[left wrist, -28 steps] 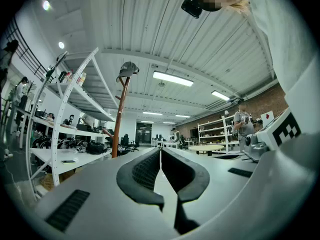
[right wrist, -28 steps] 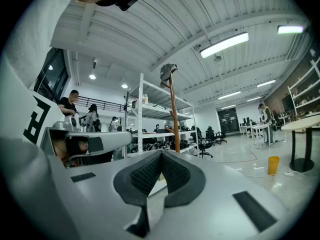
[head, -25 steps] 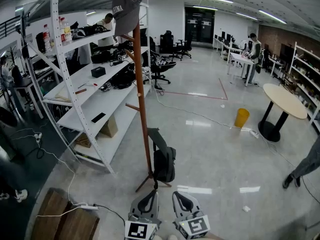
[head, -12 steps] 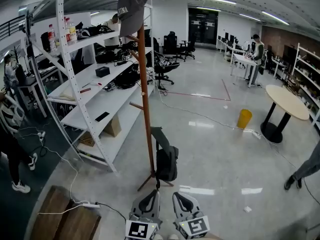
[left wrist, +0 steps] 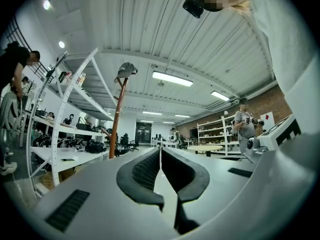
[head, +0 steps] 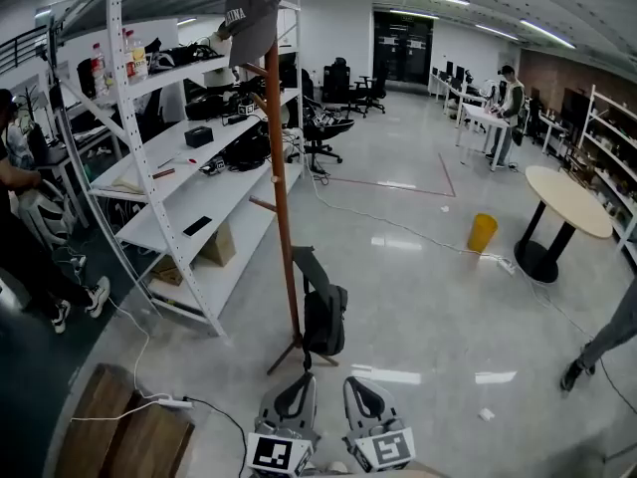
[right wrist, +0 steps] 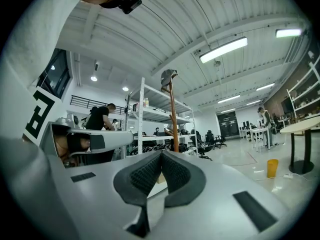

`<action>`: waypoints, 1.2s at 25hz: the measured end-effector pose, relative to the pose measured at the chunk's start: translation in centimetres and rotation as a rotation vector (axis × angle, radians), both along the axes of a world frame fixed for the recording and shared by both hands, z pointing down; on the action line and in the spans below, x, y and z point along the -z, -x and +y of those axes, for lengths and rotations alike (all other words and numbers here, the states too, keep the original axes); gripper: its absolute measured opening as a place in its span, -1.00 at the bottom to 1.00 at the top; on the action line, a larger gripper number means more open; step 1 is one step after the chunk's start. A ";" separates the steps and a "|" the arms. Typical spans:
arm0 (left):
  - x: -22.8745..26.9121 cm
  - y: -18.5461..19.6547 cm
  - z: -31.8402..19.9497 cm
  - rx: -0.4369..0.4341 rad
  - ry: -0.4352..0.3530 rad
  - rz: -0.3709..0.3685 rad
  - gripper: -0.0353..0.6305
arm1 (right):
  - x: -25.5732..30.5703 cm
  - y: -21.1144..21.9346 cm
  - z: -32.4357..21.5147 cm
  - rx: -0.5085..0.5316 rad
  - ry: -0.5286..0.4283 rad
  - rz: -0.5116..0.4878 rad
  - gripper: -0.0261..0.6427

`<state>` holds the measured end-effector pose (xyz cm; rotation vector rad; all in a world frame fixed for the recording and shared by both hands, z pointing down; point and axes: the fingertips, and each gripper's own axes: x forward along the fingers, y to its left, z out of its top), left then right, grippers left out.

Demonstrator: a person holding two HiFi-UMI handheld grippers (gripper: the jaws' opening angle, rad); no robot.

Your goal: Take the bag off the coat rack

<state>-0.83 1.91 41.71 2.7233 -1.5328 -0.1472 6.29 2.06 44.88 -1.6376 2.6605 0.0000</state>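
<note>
A black backpack (head: pixel 323 313) hangs low on a brown wooden coat rack (head: pixel 280 199), a short way ahead of me on the glossy floor. A grey cap (head: pixel 253 6) sits on top of the rack. Both grippers are at the bottom edge of the head view, side by side and short of the bag. My left gripper (head: pixel 296 392) and right gripper (head: pixel 363 390) are shut with nothing between the pads. The left gripper (left wrist: pixel 160 152) view shows the rack (left wrist: pixel 115 120) and cap (left wrist: pixel 127 69). The right gripper (right wrist: pixel 161 154) view shows the rack (right wrist: pixel 173 120) too. The bag is hidden in both.
White metal shelving (head: pixel 169 172) loaded with gear stands just left of the rack. A wooden bench (head: pixel 121 436) and a white cable lie at lower left. A person (head: pixel 35 257) is at far left, a person's leg (head: pixel 597 347) at right, near a round table (head: pixel 567 199) and yellow bin (head: pixel 482 233).
The person at far left has moved along the shelving. The head view has shifted slightly. Both grippers stay low and shut.
</note>
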 end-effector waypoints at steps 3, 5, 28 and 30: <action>0.2 -0.7 0.1 0.013 -0.019 0.023 -0.82 | -0.3 -0.7 0.3 0.006 -0.003 0.014 -0.88; 0.0 -0.9 0.2 0.025 -0.016 0.029 -0.82 | -0.6 -1.1 0.3 0.012 0.000 0.018 -0.88; -1.1 0.3 -9.9 0.043 -0.005 0.045 -0.82 | -1.7 0.2 -9.2 0.059 -0.034 0.042 -0.87; -1.2 0.6 -12.0 0.030 0.000 0.045 -0.82 | -1.9 0.4 -11.2 0.047 -0.033 0.049 -0.87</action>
